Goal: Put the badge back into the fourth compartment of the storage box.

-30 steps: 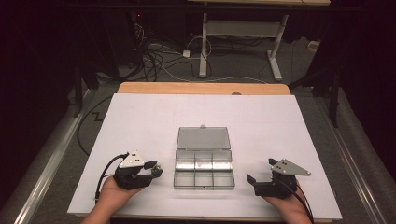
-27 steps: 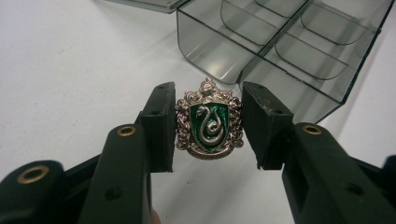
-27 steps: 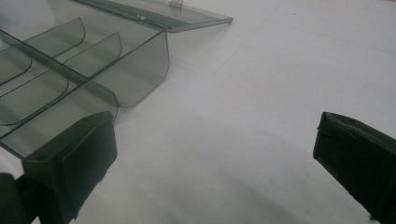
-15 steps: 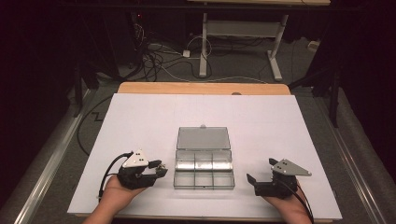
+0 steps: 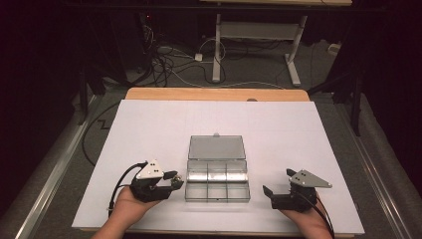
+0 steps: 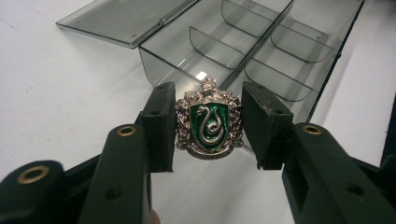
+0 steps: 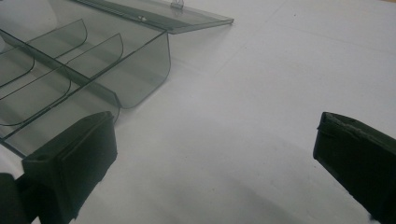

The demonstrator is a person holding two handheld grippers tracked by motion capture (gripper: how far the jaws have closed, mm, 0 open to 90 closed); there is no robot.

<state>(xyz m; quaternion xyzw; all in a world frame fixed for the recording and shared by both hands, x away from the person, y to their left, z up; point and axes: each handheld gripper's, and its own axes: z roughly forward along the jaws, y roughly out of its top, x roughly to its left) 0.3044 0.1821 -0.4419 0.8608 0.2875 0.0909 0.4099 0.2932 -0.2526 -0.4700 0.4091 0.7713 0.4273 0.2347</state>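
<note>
A clear plastic compartment box lies open in the middle of the white sheet, its lid folded flat toward the far side. Its compartments look empty. My left gripper hovers just left of the box and is shut on a small metal badge, a green crest with a silver snake. In the left gripper view the badge sits upright between the pads, with the box right behind it. My right gripper rests to the right of the box, open, with nothing between its fingers.
The white sheet covers a wooden table whose far edge shows. Beyond the table are cables on the floor and the legs of another table. Metal rails run along both sides.
My left gripper has edged to the right, bringing the badge closer to the box's left wall. The right gripper and the box have not moved.
</note>
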